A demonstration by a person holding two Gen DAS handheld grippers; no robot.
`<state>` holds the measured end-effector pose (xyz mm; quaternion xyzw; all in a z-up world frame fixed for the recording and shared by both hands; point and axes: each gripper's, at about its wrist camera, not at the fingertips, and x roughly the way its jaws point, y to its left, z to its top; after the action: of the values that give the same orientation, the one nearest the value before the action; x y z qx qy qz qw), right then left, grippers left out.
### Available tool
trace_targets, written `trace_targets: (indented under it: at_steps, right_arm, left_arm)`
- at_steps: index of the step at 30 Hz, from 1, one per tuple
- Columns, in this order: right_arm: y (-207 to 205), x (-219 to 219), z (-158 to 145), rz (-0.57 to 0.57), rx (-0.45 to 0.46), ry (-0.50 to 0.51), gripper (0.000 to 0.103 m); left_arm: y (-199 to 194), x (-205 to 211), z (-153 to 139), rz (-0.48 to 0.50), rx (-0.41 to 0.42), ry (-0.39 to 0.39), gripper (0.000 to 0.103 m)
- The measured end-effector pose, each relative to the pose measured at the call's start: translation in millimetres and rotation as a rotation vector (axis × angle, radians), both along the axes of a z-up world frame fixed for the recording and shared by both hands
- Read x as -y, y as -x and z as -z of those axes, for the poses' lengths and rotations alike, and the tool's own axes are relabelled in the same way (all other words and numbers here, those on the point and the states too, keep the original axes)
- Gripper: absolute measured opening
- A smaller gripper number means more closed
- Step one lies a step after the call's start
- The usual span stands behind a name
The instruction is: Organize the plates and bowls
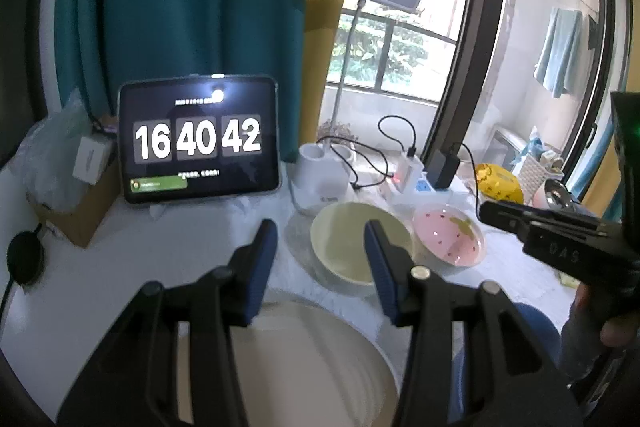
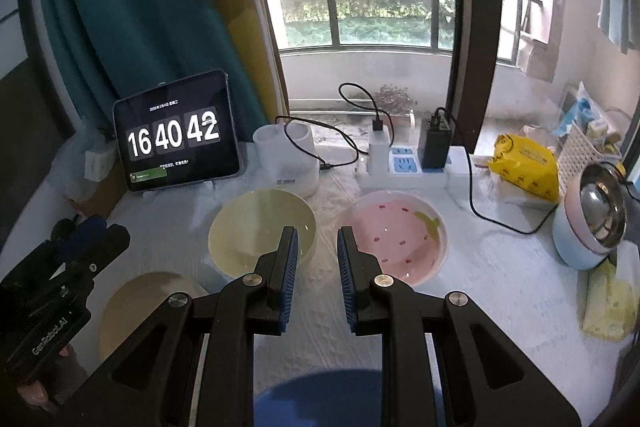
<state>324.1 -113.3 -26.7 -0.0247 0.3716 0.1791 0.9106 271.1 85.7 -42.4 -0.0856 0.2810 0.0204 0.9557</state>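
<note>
While apart, right claw [image 2: 318,259] overhangs yellow bowl [image 2: 256,235].

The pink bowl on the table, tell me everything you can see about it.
The pink bowl is shallow and round, glossy like glazed ceramic, painted inside as a strawberry with small red seed marks and a yellow-green leaf near its right rim. It sits upright and empty on the white-covered table, right of the yellow bowl with a gap between, in front of the power strip. Nothing touches it.

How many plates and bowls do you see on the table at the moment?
4, perhaps more hidden: yellow bowl centre, pink strawberry bowl to its right, beige plate front left, blue dish partly hidden at the near edge.
</note>
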Motion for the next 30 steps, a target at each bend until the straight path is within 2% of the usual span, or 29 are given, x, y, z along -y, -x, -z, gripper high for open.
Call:
trace_targets:
  at_steps: [8, 14, 27, 30]
  right_arm:
    - [-26, -20, 9, -0.042, -0.044, 0.041, 0.021]
    - [-48, -32, 25, -0.051, -0.128, 0.037, 0.021]
    - [-92, -40, 73, -0.016, -0.294, 0.046, 0.022]
    - [-95, -42, 78, -0.011, -0.298, 0.063, 0.025]
  left_arm:
    - [-30, -3, 7, -0.009, -0.066, -0.011, 0.047]
    - [-54, -8, 22, -0.019, -0.119, -0.008, 0.047]
    - [-98, -8, 72, 0.011, -0.281, 0.029, 0.047]
    - [-102, -7, 78, 0.019, -0.292, 0.035, 0.047]
